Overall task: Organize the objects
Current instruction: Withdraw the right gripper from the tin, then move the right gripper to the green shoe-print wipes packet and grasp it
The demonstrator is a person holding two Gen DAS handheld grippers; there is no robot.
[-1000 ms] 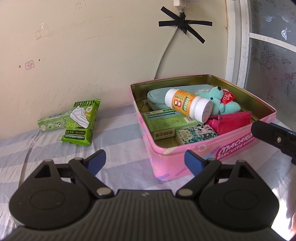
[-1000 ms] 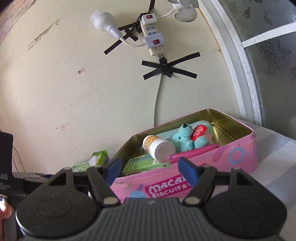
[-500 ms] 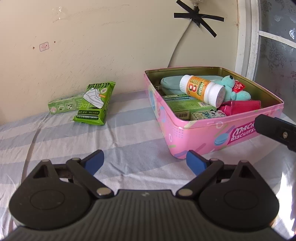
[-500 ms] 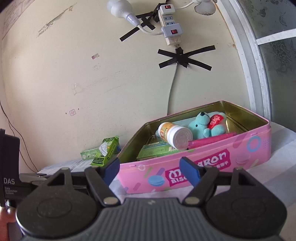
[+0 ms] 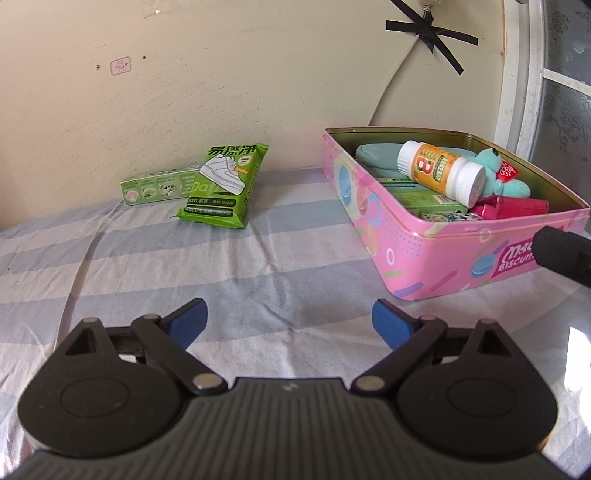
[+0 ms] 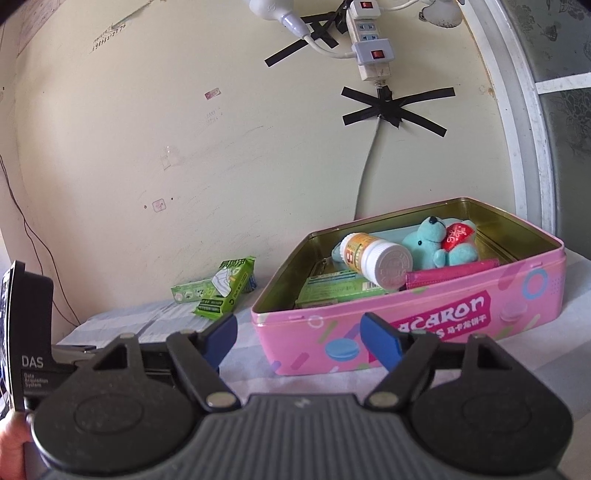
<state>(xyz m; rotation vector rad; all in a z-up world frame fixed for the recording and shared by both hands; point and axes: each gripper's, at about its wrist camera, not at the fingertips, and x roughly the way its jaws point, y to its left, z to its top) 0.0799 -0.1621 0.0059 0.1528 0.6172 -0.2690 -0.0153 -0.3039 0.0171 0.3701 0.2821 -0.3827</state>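
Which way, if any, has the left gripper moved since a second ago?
Yes. The left gripper has drawn back leftward: the wall's tape cross and the pink tin sit farther right in its view.

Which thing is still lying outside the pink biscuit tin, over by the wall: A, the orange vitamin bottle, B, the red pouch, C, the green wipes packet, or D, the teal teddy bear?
C: the green wipes packet lies on the striped sheet by the wall, left of the pink tin.
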